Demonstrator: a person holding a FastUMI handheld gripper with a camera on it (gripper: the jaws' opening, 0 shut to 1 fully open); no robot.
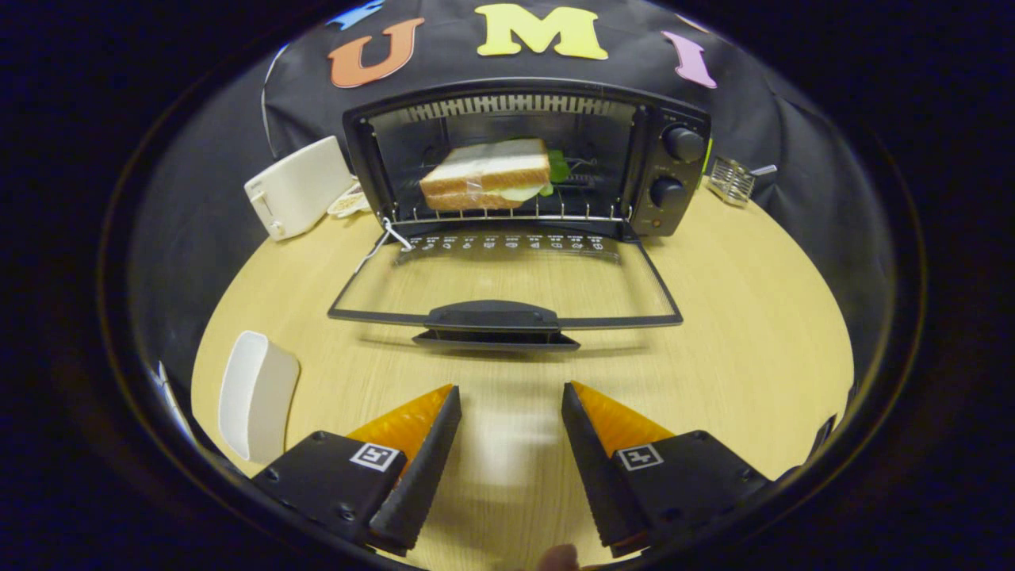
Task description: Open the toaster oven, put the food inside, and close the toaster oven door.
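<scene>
with the layered white-bread sandwich (485, 176) on the wire rack inside the black toaster oven (527, 159) at the tabletop's far edge, the gripper (511, 396) sits open and empty. risk: an off-centre lift slips off the glass door's black handle (493, 316), dropping the door.

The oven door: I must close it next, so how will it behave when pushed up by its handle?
The oven door probably swings stiffly on its hinge. Its glass pane looks breakable. The open gripper should lift the handle gently.
</scene>
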